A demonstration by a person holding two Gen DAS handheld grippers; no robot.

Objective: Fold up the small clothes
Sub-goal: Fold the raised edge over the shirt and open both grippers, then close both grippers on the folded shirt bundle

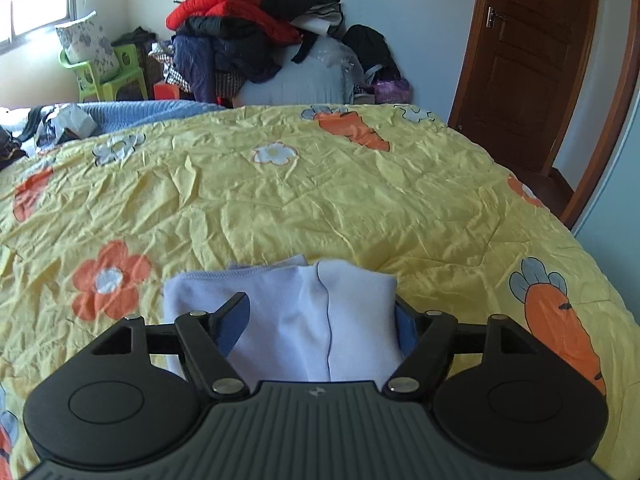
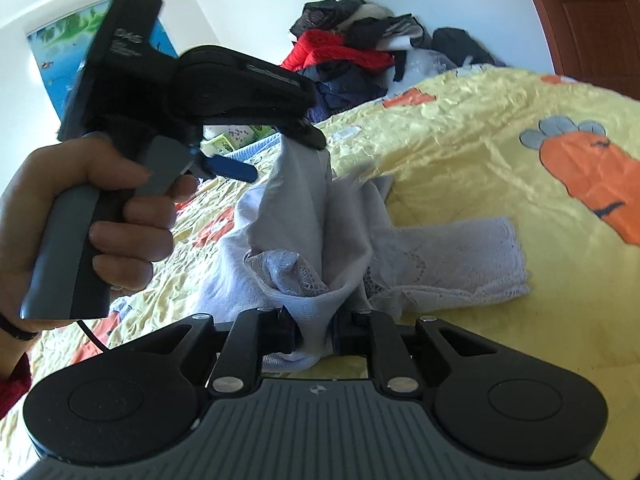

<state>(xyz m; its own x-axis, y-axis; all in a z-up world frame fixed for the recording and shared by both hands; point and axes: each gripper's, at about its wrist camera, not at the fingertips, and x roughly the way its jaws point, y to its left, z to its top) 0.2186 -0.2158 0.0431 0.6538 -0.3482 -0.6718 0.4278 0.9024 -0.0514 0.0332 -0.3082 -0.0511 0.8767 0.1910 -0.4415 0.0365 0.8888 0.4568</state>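
Observation:
A small pale lavender garment (image 2: 320,216) with lace trim hangs bunched above the yellow quilt (image 2: 460,140); its lace end (image 2: 460,256) lies on the quilt. My right gripper (image 2: 316,332) is shut on a gathered fold of it. In the right wrist view my left gripper (image 2: 284,158), held by a person's hand (image 2: 100,208), stands open, with the cloth draped from its upper finger (image 2: 308,136). The left wrist view shows the garment (image 1: 312,320) filling the wide gap between the left gripper's (image 1: 320,308) blue pads (image 1: 234,324).
The quilt (image 1: 320,192) with carrot and flower prints covers the bed. Behind it are a tall heap of clothes (image 1: 248,32), a green chair (image 1: 116,72) with a pillow, and a brown door (image 1: 528,52) at the right.

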